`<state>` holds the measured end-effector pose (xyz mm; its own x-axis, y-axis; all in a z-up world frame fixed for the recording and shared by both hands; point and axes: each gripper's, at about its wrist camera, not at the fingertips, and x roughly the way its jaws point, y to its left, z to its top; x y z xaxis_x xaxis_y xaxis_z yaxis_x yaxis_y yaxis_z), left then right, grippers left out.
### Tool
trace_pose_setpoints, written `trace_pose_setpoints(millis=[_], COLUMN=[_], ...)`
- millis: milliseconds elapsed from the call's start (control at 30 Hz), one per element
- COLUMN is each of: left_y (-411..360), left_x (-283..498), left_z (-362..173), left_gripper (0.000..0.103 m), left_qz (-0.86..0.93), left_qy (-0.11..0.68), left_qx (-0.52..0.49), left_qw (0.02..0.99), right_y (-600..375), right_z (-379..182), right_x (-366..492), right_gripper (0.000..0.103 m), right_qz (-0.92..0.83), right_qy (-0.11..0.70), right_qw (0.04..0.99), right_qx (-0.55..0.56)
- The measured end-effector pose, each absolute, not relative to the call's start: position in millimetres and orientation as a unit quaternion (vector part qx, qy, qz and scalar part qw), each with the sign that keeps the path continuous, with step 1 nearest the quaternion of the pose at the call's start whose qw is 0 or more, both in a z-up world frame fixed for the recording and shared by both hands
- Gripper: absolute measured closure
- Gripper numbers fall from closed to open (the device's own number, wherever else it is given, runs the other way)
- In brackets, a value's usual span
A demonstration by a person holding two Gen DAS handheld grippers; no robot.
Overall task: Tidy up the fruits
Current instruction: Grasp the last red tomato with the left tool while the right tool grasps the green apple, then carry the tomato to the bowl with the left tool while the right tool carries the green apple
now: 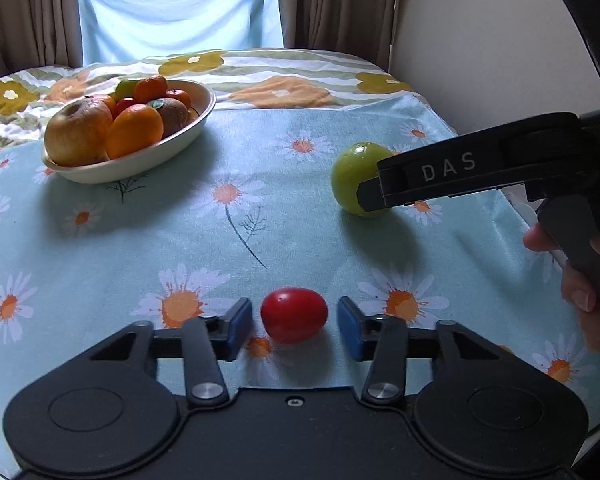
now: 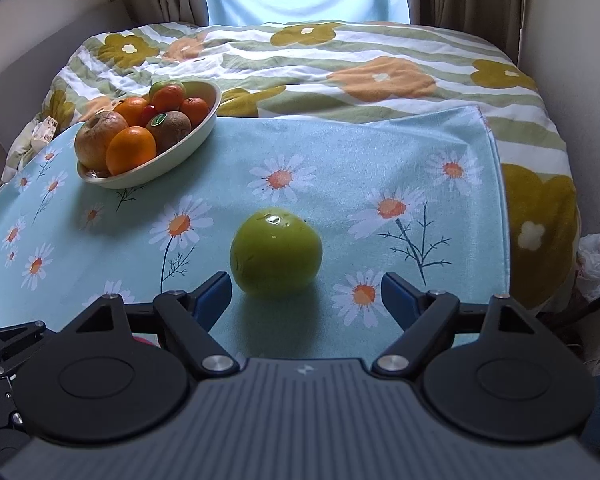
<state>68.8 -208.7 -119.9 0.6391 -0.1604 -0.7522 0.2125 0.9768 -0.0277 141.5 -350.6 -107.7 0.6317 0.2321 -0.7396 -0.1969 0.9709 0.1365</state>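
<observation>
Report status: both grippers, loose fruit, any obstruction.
Left gripper open, jaws flanking red tomato. Right gripper open, closing on green apple. Bowl full but reachable. Nothing obstructing.

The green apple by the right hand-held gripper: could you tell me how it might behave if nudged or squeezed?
The green apple looks round and rests loose on the tablecloth, so a nudge would probably roll it. Its skin is glossy, so the fingertips may slip unless centred.

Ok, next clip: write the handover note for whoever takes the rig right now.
Left gripper: open, jaws either side of the tomato on the cloth.
Right gripper: open, just short of the green fruit, nothing held.
Done: bowl at far left already holds several fruits.
Left: grip both loose fruits and, presumably, put them in the bowl.
</observation>
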Motion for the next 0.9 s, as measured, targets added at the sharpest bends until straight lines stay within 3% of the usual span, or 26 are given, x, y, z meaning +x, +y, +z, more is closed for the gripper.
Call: trace_pose_setpoints(millis=[333, 600, 633, 900], left_y=[-206, -192, -190, -177], left_x=[70, 69, 69, 64], left_z=[-120, -120, -120, -111], left_gripper=[0.063, 0.064, 0.064, 0.064], left_qz=[-0.11, -0.09, -0.088, -0.07], left_qy=[0.412, 0.416, 0.416, 0.416], left_qx=[0.044, 0.037, 0.037, 0.027], left_qw=[0.904, 0.904, 0.904, 0.906], right_y=[-340, -332, -332, -325], right_z=[-115, -119, -119, -109], right_x=[156, 165, 166, 160], right_gripper=[0.01, 0.023, 0.031, 0.031], right_qz=[0.127, 0.134, 0.139, 0.142], right_qy=[0.416, 0.418, 0.418, 0.407], right_qw=[0.9, 0.898, 0.898, 0.902], right_qx=[0.021, 0.022, 0.024, 0.017])
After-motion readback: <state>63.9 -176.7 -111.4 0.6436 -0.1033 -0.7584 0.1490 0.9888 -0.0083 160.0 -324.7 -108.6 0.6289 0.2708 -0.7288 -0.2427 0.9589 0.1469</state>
